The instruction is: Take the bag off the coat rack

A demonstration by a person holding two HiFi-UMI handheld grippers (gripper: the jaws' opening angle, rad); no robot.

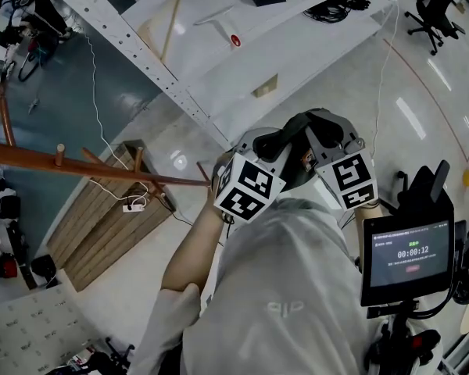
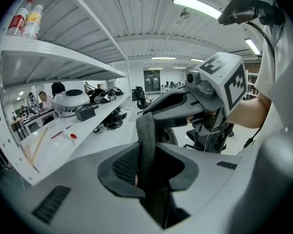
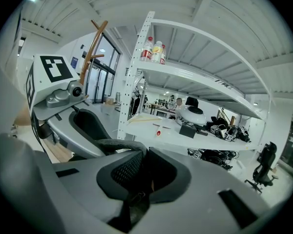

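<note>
The left gripper (image 2: 146,165) is clenched on a dark grey fabric bag strap (image 2: 146,133), which rises straight up out of its jaws. The right gripper (image 3: 136,172) is clamped on the same kind of dark strap, which arches in from 10 o'clock. Both tools sit close together just in front of the person's chest. No view shows the body of the bag, so I cannot tell whether it hangs below the grippers.

The orange-brown wooden coat rack (image 1: 86,166) runs across the head view from 9 o'clock, its thin end just beside the left gripper's marker cube. In the right gripper view its pegs stand at 11 o'clock, apart from the strap. No strap can be seen looped over a peg, so the lift looks done or nearly so.

What likely remains is carrying the bag clear. Both grips should hold firm and level so the strap does not slide. The draw is best made toward 3 o'clock, away from the pole, while minding the black screen on a stand (image 1: 406,260) at 4 o'clock.
</note>
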